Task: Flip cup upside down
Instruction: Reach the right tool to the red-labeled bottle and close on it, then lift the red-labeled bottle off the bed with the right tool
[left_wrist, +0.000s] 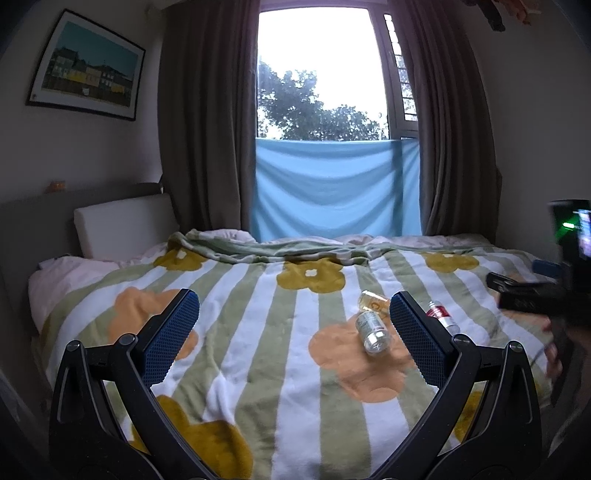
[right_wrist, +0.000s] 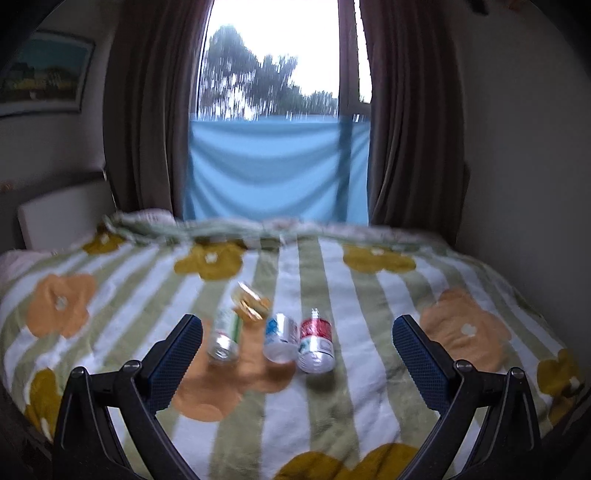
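Several small bottles lie on their sides on a striped, flowered blanket (right_wrist: 332, 406). In the blurred right wrist view I see a green-labelled bottle (right_wrist: 225, 336), a yellow one (right_wrist: 249, 302), a blue-labelled one (right_wrist: 281, 336) and a red-labelled one (right_wrist: 316, 343). No cup shows in either view. My right gripper (right_wrist: 297, 332) stands open just short of them, holding nothing. My left gripper (left_wrist: 293, 310) is open and empty too. The green-labelled bottle (left_wrist: 371, 330) and yellow bottle (left_wrist: 373, 301) lie just inside its right finger, and the red-labelled bottle (left_wrist: 441, 314) lies beyond that finger.
The bed fills the foreground, with a white pillow (left_wrist: 122, 225) at the far left. Brown curtains (left_wrist: 207, 129) and a blue cloth (left_wrist: 336, 188) hang at the window behind. A hand with a black device (left_wrist: 532, 295) is at the right edge of the left wrist view.
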